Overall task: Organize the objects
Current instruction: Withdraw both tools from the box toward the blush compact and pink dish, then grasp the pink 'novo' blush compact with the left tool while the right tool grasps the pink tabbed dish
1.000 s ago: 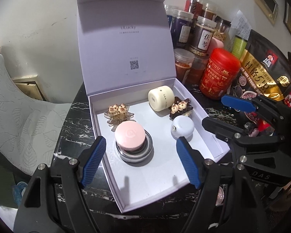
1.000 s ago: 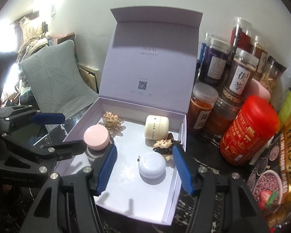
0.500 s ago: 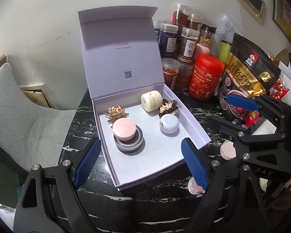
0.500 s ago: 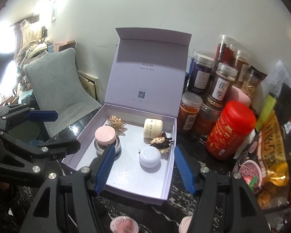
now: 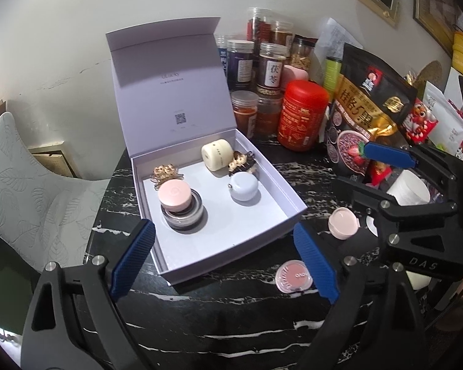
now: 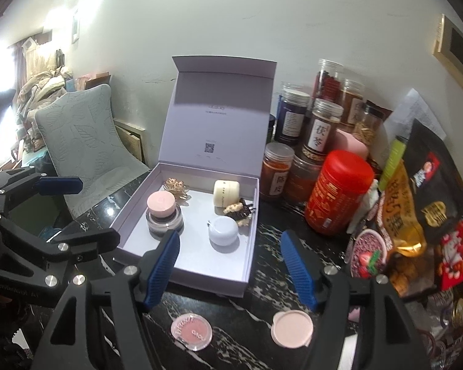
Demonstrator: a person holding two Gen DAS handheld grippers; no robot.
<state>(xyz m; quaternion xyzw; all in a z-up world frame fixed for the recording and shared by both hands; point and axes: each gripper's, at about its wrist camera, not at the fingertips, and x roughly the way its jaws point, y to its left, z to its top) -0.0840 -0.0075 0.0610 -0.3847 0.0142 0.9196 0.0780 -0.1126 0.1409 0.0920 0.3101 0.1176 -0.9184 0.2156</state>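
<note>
While both claws — left gripper [image 5: 223, 259], right gripper [image 6: 231, 266] — gape wide, gripping nothing: six items inside lavender box [image 6: 247, 265]. Beside its front edge, two compacts — blush compact [image 6: 191, 327], pale compact [image 6: 292, 330].

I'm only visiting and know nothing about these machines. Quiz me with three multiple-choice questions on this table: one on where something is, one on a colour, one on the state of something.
1. Where does the pink blush compact lie?
A. inside the box
B. on the marble table in front of the box
C. on the red canister

2. What colour is the lid of the stacked jar in the box's left half?
A. pink
B. green
C. black

3. How is the lavender gift box now?
A. shut flat
B. open, lid standing upright
C. tipped on its side

Answers:
1 B, the compact sits on the black marble table, outside the box's front wall.
2 A, its round top is pale pink.
3 B, the lid stands up behind the tray, showing a QR code.
</note>
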